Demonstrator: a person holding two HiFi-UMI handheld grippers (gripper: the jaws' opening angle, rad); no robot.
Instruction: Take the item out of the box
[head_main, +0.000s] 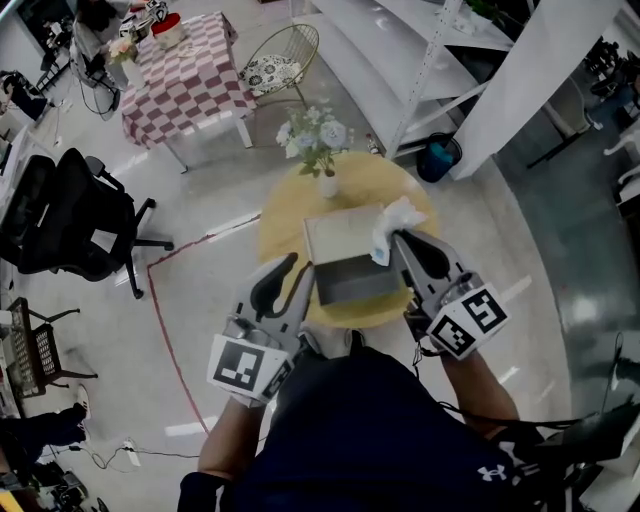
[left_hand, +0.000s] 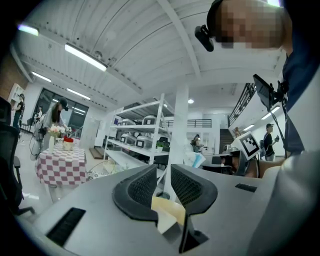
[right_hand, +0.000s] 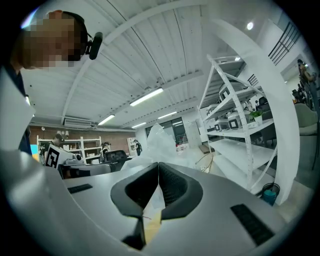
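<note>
A pale open-topped box (head_main: 345, 250) rests on a round yellow table (head_main: 285, 215) just in front of me. My left gripper (head_main: 303, 272) sits at the box's left wall. In the left gripper view its jaws (left_hand: 164, 187) are closed onto a cream edge of the box (left_hand: 167, 210). A crumpled white item (head_main: 393, 225) sticks up from the box's right rim. My right gripper (head_main: 397, 243) is shut on it. In the right gripper view the translucent white item (right_hand: 159, 142) rises out of the closed jaws (right_hand: 158, 185).
A vase of pale flowers (head_main: 320, 150) stands at the table's far side, close behind the box. A black office chair (head_main: 70, 215) is at the left, a checkered table (head_main: 190, 75) and a wire chair (head_main: 280, 55) farther back. White shelving (head_main: 440, 50) and a blue bin (head_main: 438, 157) are at the right.
</note>
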